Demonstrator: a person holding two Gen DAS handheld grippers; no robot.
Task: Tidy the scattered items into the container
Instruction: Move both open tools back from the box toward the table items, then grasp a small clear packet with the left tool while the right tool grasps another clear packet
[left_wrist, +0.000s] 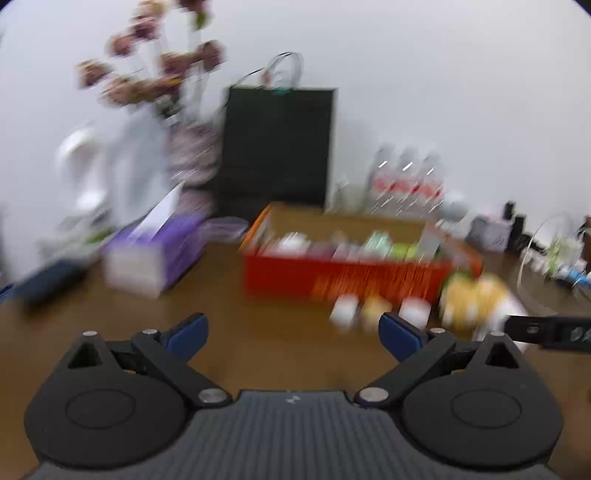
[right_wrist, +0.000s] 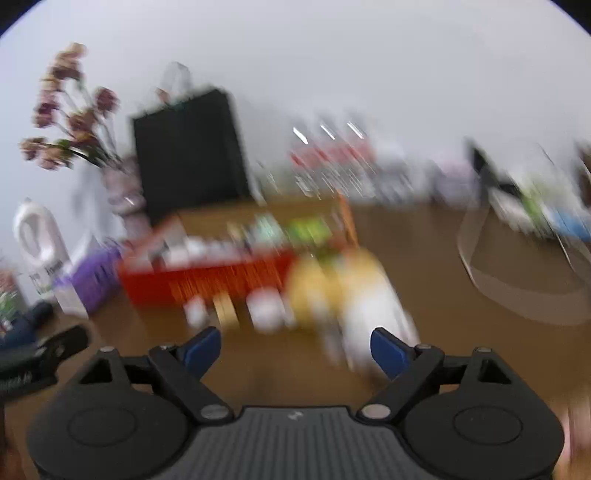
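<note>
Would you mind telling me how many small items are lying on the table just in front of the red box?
3 small items: white on the left, yellowish in the middle, white on the right, beside the yellow-and-white bag. Blur may hide others.

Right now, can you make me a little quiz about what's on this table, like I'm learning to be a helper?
1. True or false: the left gripper is holding something.
2. What colour is the box that already has items inside?
3. Which stands behind that box: A) a black paper bag, B) a blue bucket, C) a green chair?

Key
1. False; its jaws are open and empty, like the right gripper.
2. Red, or orange-red.
3. A. The small jars and yellow packet lie in front of it.
</note>
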